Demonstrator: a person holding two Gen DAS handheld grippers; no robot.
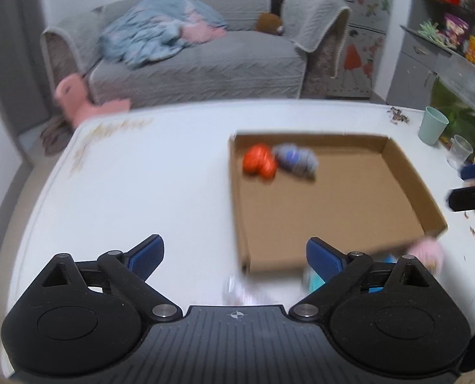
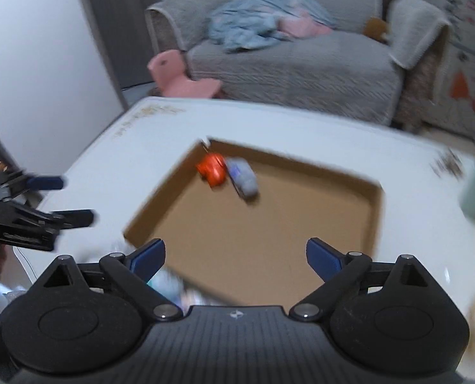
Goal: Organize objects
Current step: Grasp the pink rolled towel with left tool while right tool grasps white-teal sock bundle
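A shallow cardboard box point(image 1: 333, 211) lies on the white table point(image 1: 141, 192). In its far left corner an orange object point(image 1: 259, 162) rests against a grey-blue one point(image 1: 296, 160); the right wrist view shows the same pair, the orange object point(image 2: 212, 169) and the grey-blue one point(image 2: 243, 177), inside the box point(image 2: 269, 240). My left gripper point(image 1: 234, 256) is open and holds nothing, hovering by the box's near left corner. My right gripper point(image 2: 235, 256) is also open and holds nothing, over the box's near edge. Blurred small items, one pink point(image 1: 428, 251) and one teal point(image 1: 314, 280), lie by the box's front edge.
A green cup point(image 1: 433, 124) and a clear glass point(image 1: 460, 152) stand at the table's far right, with crumbs around. A grey sofa point(image 1: 199, 64) with a blue blanket and a pink child's chair point(image 1: 74, 102) are behind the table. Stocked shelves point(image 1: 455, 32) are at the right.
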